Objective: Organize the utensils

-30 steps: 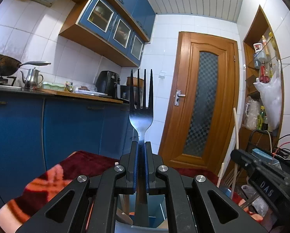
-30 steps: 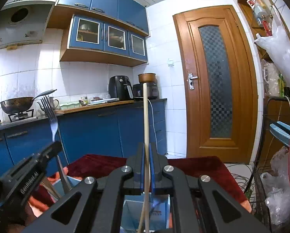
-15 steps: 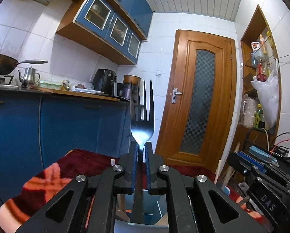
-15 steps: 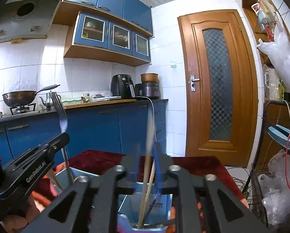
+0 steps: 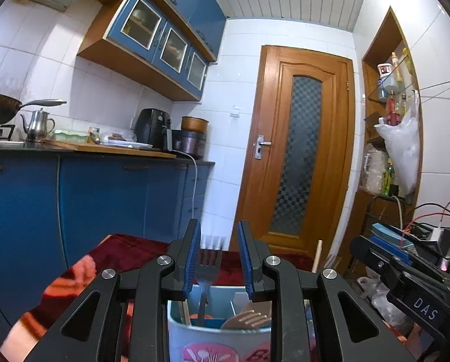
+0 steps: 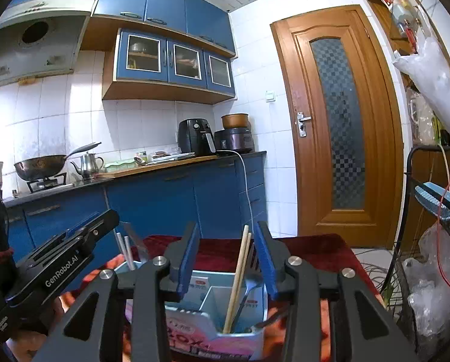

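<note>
A light blue utensil holder [image 5: 218,331] with compartments stands on a red patterned cloth, right below both grippers; it also shows in the right wrist view [image 6: 212,310]. My left gripper [image 5: 218,259] is open above it, and a metal fork [image 5: 208,274] stands free in the holder between the fingers. My right gripper [image 6: 228,256] is open, and a pair of wooden chopsticks [image 6: 238,280] leans in a right compartment. The left gripper body [image 6: 52,268] shows at the left of the right wrist view. A wooden utensil [image 5: 249,316] lies in the holder.
The red cloth [image 6: 312,250] covers the table. Blue cabinets [image 5: 104,199] with a counter, wok and kettle run along the left. A wooden door [image 5: 300,157] is behind. A wire rack with bags and cables [image 6: 430,271] stands at the right.
Both grippers have opened. The fork dropped from the left gripper into the holder, and the chopsticks dropped from the right gripper into their compartment.
</note>
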Tool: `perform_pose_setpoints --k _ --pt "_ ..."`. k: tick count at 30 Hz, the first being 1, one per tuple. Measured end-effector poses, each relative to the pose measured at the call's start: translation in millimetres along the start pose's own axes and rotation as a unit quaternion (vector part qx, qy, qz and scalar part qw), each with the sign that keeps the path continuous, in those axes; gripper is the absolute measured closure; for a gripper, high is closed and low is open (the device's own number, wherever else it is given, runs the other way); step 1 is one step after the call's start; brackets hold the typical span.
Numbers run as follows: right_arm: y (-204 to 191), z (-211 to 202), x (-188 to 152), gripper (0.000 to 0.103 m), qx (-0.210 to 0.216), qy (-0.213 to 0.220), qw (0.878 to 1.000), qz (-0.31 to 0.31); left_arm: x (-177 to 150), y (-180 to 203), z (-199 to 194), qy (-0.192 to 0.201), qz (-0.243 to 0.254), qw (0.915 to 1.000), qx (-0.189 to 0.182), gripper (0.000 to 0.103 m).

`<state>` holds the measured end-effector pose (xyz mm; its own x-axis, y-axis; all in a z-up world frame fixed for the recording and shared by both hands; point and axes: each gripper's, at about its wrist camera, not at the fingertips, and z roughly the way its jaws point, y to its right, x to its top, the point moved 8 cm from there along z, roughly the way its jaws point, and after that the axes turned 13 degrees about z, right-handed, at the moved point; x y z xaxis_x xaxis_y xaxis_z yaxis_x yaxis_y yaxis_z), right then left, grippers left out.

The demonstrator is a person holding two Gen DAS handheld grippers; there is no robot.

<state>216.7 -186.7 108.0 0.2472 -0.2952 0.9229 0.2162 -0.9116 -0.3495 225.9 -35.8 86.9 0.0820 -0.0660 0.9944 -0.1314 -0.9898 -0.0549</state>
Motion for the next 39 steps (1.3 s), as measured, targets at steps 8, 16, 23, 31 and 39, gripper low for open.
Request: perform_pose_setpoints --k 8,16,23,31,39 --pt "-7.6 -32.5 -6.9 0.055 0.001 -0.021 1.0 0.015 1.1 -5.0 -33.4 -0.033 0.015 0.9993 -0.003 0.078" --pt "-16.7 -66.5 -23.7 0.055 0.002 -0.049 0.998 0.024 2.3 -8.0 -75.7 -0.047 0.038 0.9982 -0.004 0.078" --pt "-24.3 -95.5 -37.4 0.053 0.002 -0.062 0.998 0.025 -6.6 -5.9 -105.3 -0.07 0.04 0.9966 -0.015 0.077" --pt "-25.4 -119.7 -58.8 0.041 -0.007 -0.071 0.997 0.027 -27.0 -4.2 -134.3 -0.088 0.043 0.995 -0.019 0.051" --pt "-15.8 -129.4 -82.3 0.022 -0.028 -0.079 0.996 0.024 -63.2 -10.9 -141.6 -0.133 0.033 0.9905 -0.006 0.035"
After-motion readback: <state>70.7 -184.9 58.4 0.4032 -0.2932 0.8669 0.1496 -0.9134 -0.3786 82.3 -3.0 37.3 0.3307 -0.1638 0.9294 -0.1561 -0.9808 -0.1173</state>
